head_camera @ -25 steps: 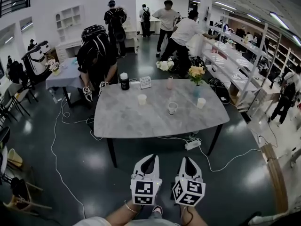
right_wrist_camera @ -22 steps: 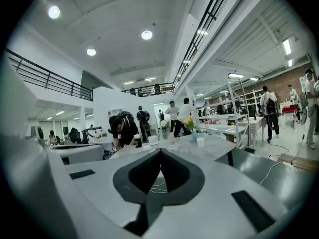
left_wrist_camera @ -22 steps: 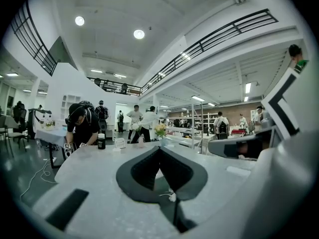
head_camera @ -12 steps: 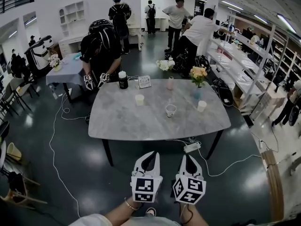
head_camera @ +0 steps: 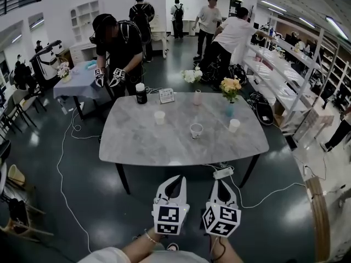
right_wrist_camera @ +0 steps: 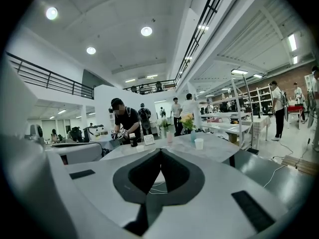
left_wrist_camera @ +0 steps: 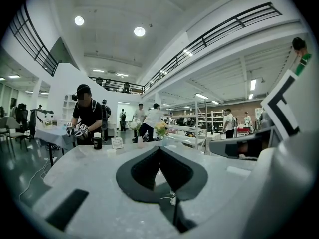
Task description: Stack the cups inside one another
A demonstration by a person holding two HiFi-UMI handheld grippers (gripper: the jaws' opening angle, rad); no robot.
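Three cups stand apart on the grey marble table [head_camera: 137,147]: a white cup [head_camera: 159,117] at the left, a pale cup [head_camera: 196,131] in the middle and a white cup [head_camera: 234,125] at the right. Both grippers hang side by side over the floor, short of the table's near edge. My left gripper [head_camera: 179,178] is shut and holds nothing. My right gripper [head_camera: 218,182] is shut and empty too. In the left gripper view the jaws [left_wrist_camera: 159,147] meet at their tips, and the left cup [left_wrist_camera: 110,152] shows far off. In the right gripper view the jaws [right_wrist_camera: 160,151] touch, with the right cup [right_wrist_camera: 199,143] beyond.
At the table's far edge stand a black bottle [head_camera: 141,93], a small sign card [head_camera: 166,96], a pink bottle [head_camera: 197,97] and a vase of flowers [head_camera: 230,89]. A person with grippers [head_camera: 115,43] stands behind the table. A power strip and cables [head_camera: 224,172] lie on the floor under it.
Both grippers have moved forward toward the table, which now looks nearer. The person behind the table has straightened up from bending over.
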